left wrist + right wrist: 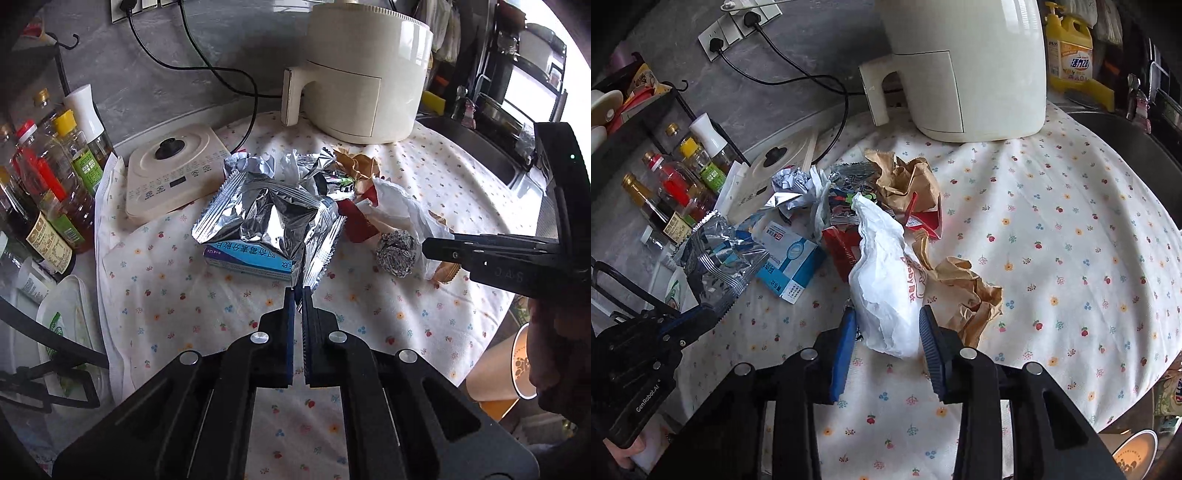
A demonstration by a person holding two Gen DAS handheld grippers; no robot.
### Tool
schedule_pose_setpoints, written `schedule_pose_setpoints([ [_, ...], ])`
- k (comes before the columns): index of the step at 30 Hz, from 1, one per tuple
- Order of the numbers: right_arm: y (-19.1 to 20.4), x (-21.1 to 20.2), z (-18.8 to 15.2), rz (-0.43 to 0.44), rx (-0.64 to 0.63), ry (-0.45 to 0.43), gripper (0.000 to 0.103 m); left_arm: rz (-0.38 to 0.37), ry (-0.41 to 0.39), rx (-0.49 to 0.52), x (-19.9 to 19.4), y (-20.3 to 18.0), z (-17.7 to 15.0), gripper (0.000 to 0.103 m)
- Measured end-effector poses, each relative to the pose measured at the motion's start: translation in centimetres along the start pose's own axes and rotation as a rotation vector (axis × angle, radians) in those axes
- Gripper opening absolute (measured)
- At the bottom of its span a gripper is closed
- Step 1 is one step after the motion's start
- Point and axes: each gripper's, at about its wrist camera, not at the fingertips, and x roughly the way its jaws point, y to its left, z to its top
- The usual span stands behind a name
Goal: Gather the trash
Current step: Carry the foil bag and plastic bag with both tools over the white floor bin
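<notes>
A white tablecloth dotted with small coloured flowers (1052, 229) covers a rounded table set against a grey stone-look wall (155, 85), where black cords (798, 77) run up to white wall sockets (720, 35). At the back of the cloth stands a cream cylindrical air fryer with a handle (354, 74), and left of it lies a flat cream appliance base with a black knob (173, 166). A cluster of sauce and oil bottles with red, yellow and gold caps (48, 184) stands off the cloth's left edge; a yellow detergent bottle (1069, 48) sits far right by a dark sink. The trash lies heaped mid-table: a silver foil snack bag (273, 221) over a blue-and-white cardboard box (247, 260), a foil ball (397, 253), crumpled brown paper (971, 291) and a white crumpled paper bag with red print (886, 291). The left gripper (298, 291) is clenched on the foil bag's serrated edge. The right gripper (888, 315) grasps the white bag, pads against both sides.
</notes>
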Motion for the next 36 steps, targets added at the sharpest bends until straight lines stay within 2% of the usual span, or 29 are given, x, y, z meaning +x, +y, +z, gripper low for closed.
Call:
schedule_pose_setpoints([
  [2,0.2,-0.6,-0.2,0.008,-0.002,-0.022,0.007,0.005,-0.018,-0.014,-0.9,0.3,-0.4,0.004],
  [4,0.7,-1.5,-0.4,0.016,-0.007,-0.047,0.005,0.006,-0.032,-0.027,-1.9,0.7,-0.9,0.004],
  [12,3.8,-6.9,-2.5,0.006,-0.033,-0.155,0.004,-0.026,-0.107,-0.032,-6.2,1.5,-3.1,0.004],
  [20,5.6,-14.2,-8.1,-0.072,-0.024,-0.245,0.004,-0.117,-0.169,0.015,-10.1,0.1,-6.2,0.004],
  [28,2.8,-20.1,-15.0,-0.219,0.081,-0.246,0.004,-0.261,-0.151,0.081,-11.4,-4.0,-9.2,0.004],
  [36,-3.1,-24.2,-19.8,-0.350,0.232,-0.246,0.004,-0.383,-0.132,0.142,-10.9,-9.6,-10.1,0.004],
])
